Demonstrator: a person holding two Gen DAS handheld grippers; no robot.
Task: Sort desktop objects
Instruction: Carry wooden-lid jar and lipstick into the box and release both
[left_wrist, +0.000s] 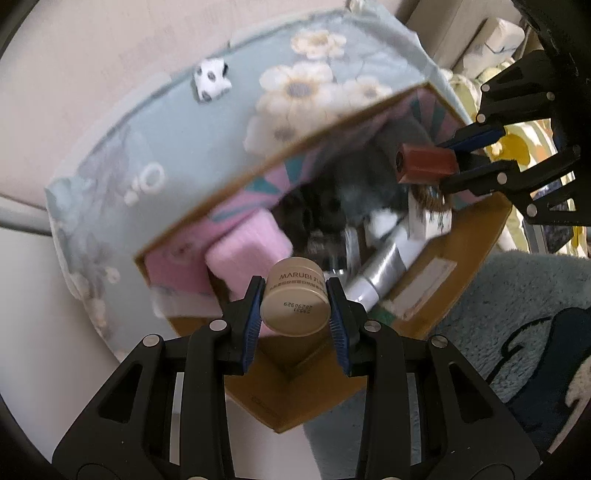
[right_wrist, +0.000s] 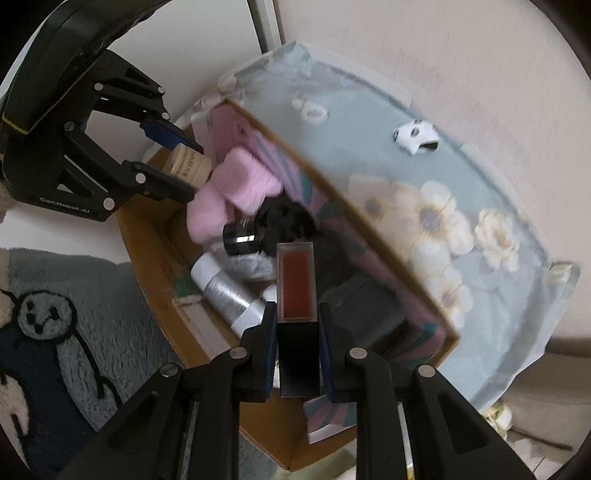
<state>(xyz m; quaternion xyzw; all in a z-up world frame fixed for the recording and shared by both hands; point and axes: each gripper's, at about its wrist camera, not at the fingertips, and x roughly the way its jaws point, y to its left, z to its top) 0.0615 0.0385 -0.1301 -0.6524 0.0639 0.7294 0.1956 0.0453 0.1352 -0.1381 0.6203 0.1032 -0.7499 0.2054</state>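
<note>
Plastic, cardboard, cloth and fleece

The cream jar (left_wrist: 295, 299) looks like smooth matt plastic with printed lettering; the red lip-gloss tube (right_wrist: 295, 284) is clear glossy plastic over a shiny black cap. Plain brown cardboard forms the box (left_wrist: 436, 280) (its inner walls carry pink printed paper). Inside, a pink pouch (left_wrist: 245, 254) looks soft and fuzzy, a silver tube (right_wrist: 227, 291) has a brushed metallic sheen, and a black jar (right_wrist: 243, 236) is glossy. The floral tablecloth (left_wrist: 155, 147) is smooth cloth; the rug (right_wrist: 92, 295) is shaggy pile.
</note>
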